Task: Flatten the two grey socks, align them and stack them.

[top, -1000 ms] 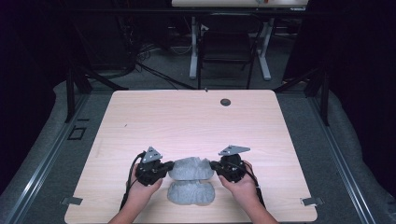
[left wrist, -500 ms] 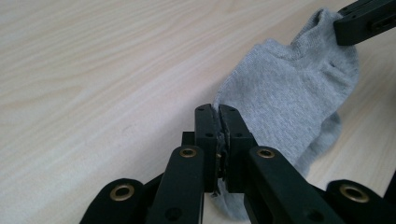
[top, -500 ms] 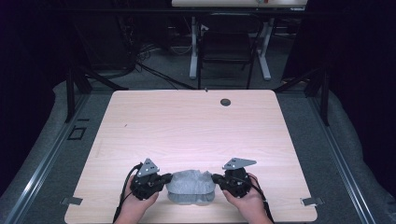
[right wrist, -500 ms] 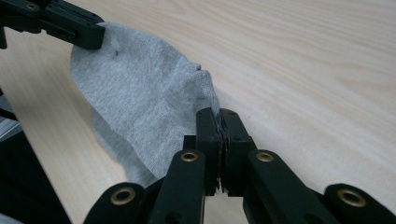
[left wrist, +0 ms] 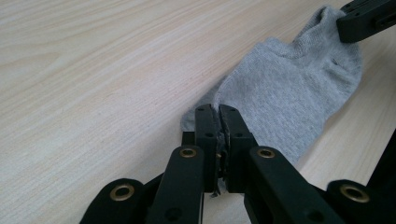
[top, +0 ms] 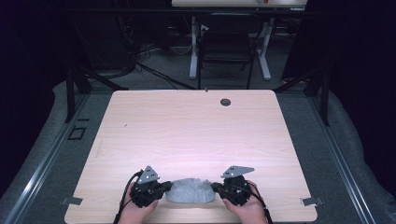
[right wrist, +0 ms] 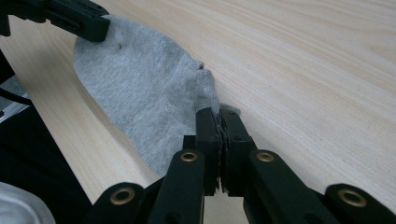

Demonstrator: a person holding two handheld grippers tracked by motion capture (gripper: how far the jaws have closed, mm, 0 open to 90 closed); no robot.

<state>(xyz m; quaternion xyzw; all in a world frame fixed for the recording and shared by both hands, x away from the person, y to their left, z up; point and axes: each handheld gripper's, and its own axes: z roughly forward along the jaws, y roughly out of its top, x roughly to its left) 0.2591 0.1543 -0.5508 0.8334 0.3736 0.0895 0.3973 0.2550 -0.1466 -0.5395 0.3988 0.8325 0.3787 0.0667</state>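
Observation:
A grey sock (top: 190, 192) lies stretched flat near the front edge of the wooden table (top: 196, 126). My left gripper (top: 166, 187) is shut on its left end, and my right gripper (top: 215, 187) is shut on its right end. In the left gripper view the jaws pinch the edge of the sock (left wrist: 289, 88), with the other gripper's jaw tip (left wrist: 369, 18) on the far end. In the right gripper view the jaws clamp the edge of the sock (right wrist: 144, 88), and the left gripper's jaw (right wrist: 70, 16) holds the far end.
A small dark round hole (top: 225, 101) sits near the table's far edge. Beyond the table stand a dark chair (top: 226, 49) and white desk legs (top: 193, 46). The table's front edge (top: 187, 219) runs just below the hands.
Both grippers have drawn back toward the front edge with the sock between them, and moved apart. The sock, bunched up a second ago, now lies pulled out flatter.

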